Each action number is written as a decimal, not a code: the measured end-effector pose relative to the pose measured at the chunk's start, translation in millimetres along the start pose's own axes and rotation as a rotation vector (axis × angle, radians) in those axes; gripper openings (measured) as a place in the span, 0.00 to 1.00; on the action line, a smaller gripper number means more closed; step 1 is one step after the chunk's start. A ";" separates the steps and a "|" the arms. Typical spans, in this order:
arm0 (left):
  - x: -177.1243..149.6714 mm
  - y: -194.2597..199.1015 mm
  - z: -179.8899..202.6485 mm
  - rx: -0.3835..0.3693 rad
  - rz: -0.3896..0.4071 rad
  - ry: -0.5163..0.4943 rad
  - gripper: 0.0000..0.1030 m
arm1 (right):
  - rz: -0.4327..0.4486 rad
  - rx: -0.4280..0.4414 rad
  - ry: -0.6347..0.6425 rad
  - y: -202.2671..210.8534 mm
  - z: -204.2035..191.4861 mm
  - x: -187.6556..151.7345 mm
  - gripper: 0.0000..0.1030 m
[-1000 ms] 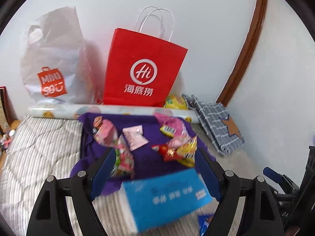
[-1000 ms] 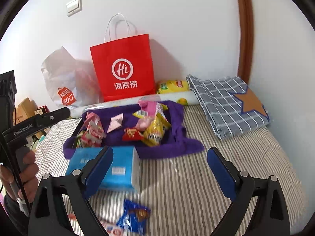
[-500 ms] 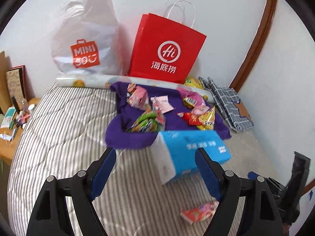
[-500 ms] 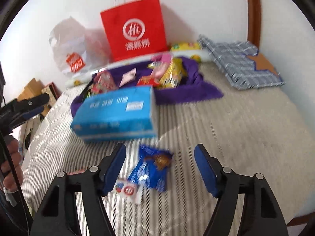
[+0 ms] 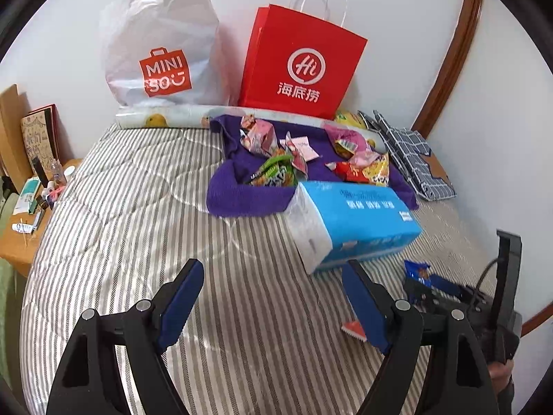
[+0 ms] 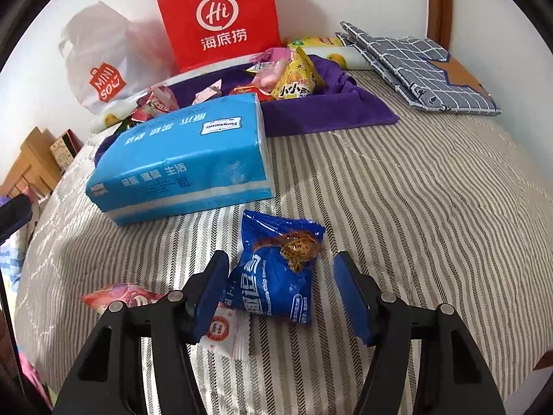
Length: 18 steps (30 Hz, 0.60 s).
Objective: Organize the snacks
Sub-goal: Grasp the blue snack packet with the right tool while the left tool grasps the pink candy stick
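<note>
A striped bed (image 6: 414, 207) fills both views, with a purple tray (image 5: 242, 200) of snacks at upper centre, below a red bag (image 5: 300, 62), and a tissue pack (image 6: 186, 159) just in front of it. The right gripper (image 6: 280, 290) straddles a blue packet (image 6: 276, 269) at lower centre, jaws closing, pads not yet pressing — likely a stray bound for the tray. The left gripper (image 5: 273, 297) hangs wide open and empty over bare bed, probably waiting.

Snack packs (image 5: 297, 159) on a towel (image 5: 242, 200) on the bed (image 5: 138, 228), two bags (image 5: 300, 65) behind the towel by the wall, tissue pack (image 6: 186, 159) in front of the towel, one snack pack (image 6: 276, 273) in front of the tissue pack, folded cloth (image 6: 421, 69) to the right
</note>
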<state>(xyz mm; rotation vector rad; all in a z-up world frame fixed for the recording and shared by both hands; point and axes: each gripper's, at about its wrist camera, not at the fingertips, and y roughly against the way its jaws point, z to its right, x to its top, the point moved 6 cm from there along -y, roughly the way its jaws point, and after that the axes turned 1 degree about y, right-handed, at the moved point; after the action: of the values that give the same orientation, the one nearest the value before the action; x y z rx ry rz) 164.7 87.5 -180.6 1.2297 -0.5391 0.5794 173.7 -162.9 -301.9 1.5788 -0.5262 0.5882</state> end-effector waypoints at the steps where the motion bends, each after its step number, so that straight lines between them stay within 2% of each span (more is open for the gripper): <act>1: -2.0 0.0 0.8 -0.006 -0.005 0.000 0.79 | 0.003 -0.018 0.018 -1.5 -0.4 0.6 0.56; 4: -9.7 -1.8 6.9 -0.029 -0.030 -0.007 0.79 | 0.006 -0.041 0.052 -1.7 0.5 3.6 0.39; 5: -12.4 -2.0 9.9 -0.036 -0.037 -0.011 0.79 | 0.004 -0.028 0.050 -1.7 2.0 4.7 0.37; 9: -23.2 -2.6 26.0 -0.078 -0.054 -0.038 0.78 | -0.005 0.024 0.013 0.6 12.5 8.1 0.34; 14: -25.2 -6.5 52.6 -0.105 -0.056 -0.105 0.78 | 0.038 0.016 -0.015 20.0 34.3 11.8 0.34; 18: -27.5 -16.7 87.3 -0.150 -0.062 -0.207 0.78 | 0.065 -0.004 -0.020 36.9 52.3 8.6 0.34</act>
<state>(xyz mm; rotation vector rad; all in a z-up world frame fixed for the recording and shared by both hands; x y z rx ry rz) 149.5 -3.9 -189.0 1.1654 -0.7032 0.3537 159.7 -218.1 -271.4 1.5701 -0.5953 0.6208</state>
